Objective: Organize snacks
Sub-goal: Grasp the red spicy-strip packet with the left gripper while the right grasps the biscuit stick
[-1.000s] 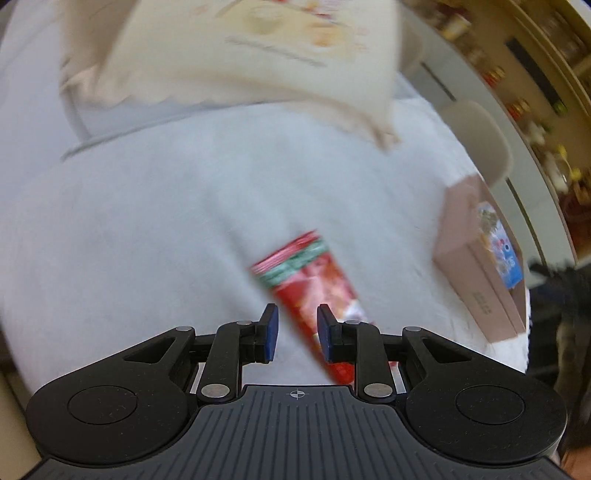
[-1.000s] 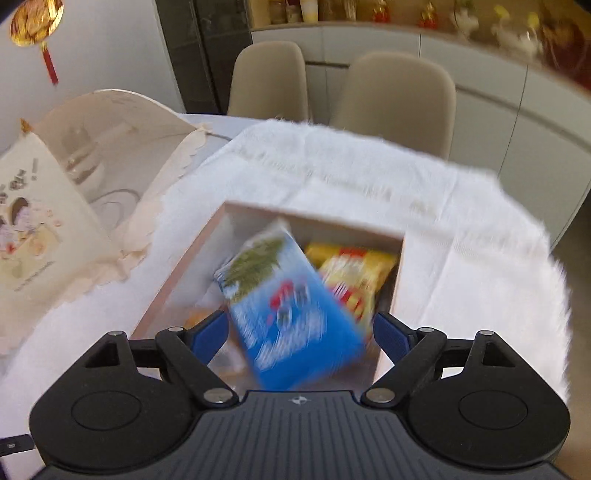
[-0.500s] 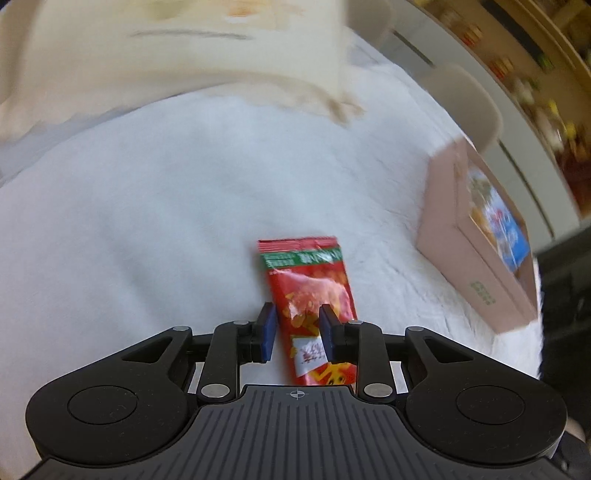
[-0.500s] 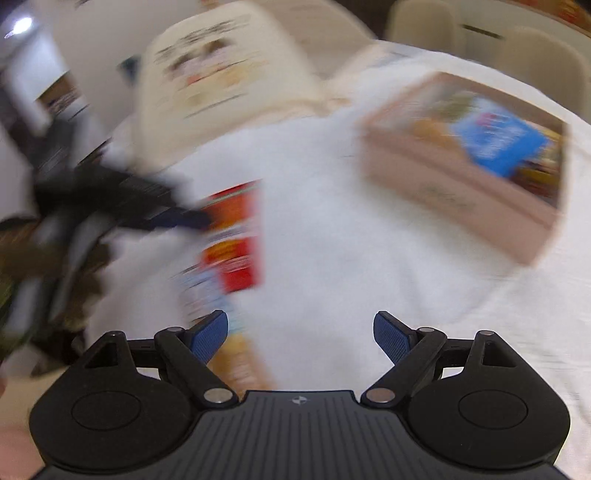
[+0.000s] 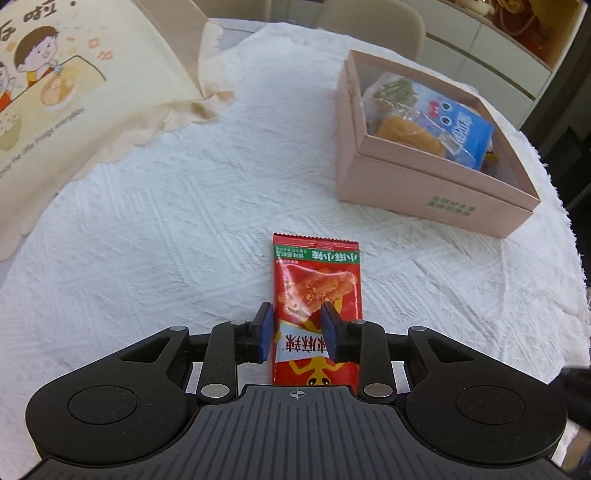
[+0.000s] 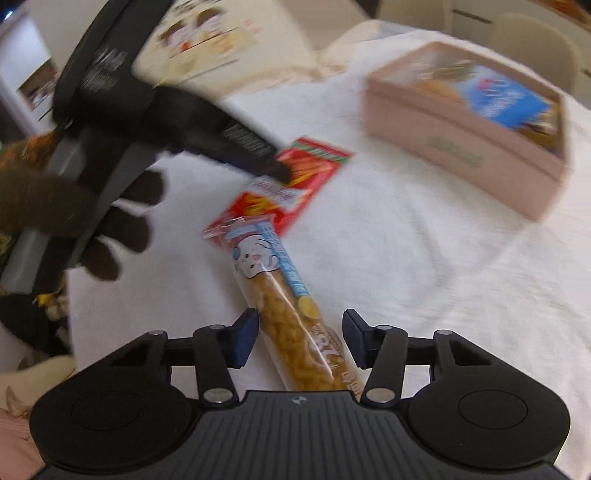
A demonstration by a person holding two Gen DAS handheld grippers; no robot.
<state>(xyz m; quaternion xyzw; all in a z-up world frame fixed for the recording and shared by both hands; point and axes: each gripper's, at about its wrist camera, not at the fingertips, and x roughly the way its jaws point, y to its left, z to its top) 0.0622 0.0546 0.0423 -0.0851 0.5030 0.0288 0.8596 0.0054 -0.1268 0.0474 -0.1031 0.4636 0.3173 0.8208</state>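
Observation:
A red snack packet (image 5: 316, 280) lies flat on the white tablecloth (image 5: 166, 221). My left gripper (image 5: 297, 332) hovers over its near half. Its jaws are opening, and the pads (image 5: 266, 332) stand over the packet without squeezing it. From the right wrist view, the left gripper (image 6: 280, 171) tips down onto the red packet (image 6: 317, 166). A long clear packet of yellow sticks (image 6: 284, 295) lies between the fingers of my right gripper (image 6: 300, 332). Those jaws are closing, with a small gap still showing on the right side.
A pink open box (image 5: 424, 184) at the right holds a blue packet (image 5: 465, 129) and other snacks. A cream printed tote bag (image 5: 55, 92) lies at the back left. Chairs (image 5: 369, 22) stand behind the table. A dark gloved hand (image 6: 122, 221) holds the left gripper.
The left gripper swung round until the red packet lined up under its fingers, and its jaws widened slightly. The right gripper left the blue packet in the box, came down over the long packet, and its jaws narrowed.

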